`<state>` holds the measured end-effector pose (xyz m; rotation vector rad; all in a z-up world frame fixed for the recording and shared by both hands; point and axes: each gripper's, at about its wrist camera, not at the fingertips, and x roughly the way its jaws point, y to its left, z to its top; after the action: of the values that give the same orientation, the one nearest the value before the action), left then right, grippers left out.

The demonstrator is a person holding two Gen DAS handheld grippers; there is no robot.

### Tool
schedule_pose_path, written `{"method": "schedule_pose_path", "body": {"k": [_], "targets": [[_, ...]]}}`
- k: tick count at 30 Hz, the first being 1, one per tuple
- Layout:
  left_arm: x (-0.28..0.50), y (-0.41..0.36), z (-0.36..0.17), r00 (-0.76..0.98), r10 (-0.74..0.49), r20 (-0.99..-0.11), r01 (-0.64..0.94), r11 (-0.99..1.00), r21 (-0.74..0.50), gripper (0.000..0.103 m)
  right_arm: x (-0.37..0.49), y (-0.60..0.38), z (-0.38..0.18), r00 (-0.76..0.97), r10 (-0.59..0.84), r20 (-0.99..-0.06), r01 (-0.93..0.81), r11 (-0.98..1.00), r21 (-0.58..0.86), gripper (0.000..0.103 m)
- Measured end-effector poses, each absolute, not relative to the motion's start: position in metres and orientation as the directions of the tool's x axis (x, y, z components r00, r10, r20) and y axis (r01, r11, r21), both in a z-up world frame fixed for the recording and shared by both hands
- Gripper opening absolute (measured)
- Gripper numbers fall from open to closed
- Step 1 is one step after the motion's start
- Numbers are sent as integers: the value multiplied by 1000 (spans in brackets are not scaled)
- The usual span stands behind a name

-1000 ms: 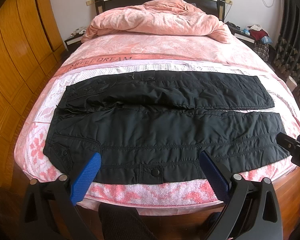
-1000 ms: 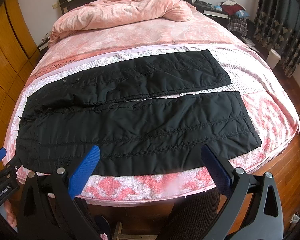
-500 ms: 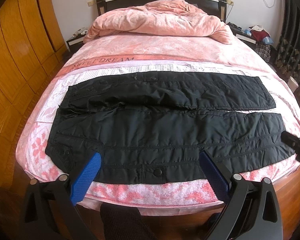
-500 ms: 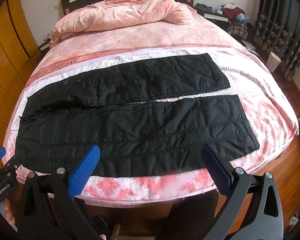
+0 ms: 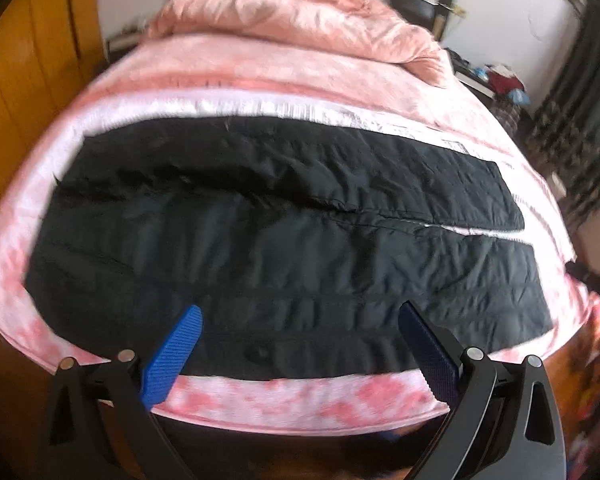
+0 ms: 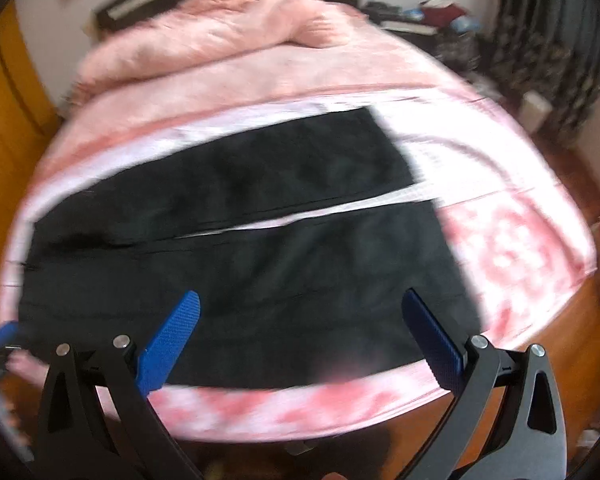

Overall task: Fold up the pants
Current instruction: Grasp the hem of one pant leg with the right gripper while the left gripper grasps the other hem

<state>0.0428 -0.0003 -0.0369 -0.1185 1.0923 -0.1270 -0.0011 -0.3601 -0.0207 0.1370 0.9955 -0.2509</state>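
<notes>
Two grippers, both with jaws spread wide and holding nothing: left gripper (image 5: 298, 340), right gripper (image 6: 300, 328). Since half a second ago both have moved in toward the bed (image 5: 300, 404) — the black pants (image 5: 284, 240) fill more of each view, now motion-blurred. Judged: the reach for the near edge is under way; no fold is made yet. Pants lie flat across the pink bedspread, legs side by side. Left view alone shows the waist end and a button on the near leg; right view alone shows the leg hems (image 6: 432, 220) — and the pale gap between the legs.
</notes>
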Motion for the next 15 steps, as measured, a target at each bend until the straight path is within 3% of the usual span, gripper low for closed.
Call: {"method": "schedule_pose_path", "body": {"k": [2,7,10,15], "targets": [[65,-8,-49,371,-160,-915,46,987,-154,99,14,-387,-28,489,-232,-841,330,941,-68,101],[112,-35,-62,401,-88,-912,82,995,-60,99,86,-466,-59,397,-137,-908,340,940,6,100],[146,-52,-70,376,-96,-922,81,994,-70,99,135,-504,-83,339,-144,-930,355,935,-15,100],[199,-82,-81,380,-82,-921,98,994,-48,99,207,-546,-119,300,-39,-953,330,942,65,100]]}}
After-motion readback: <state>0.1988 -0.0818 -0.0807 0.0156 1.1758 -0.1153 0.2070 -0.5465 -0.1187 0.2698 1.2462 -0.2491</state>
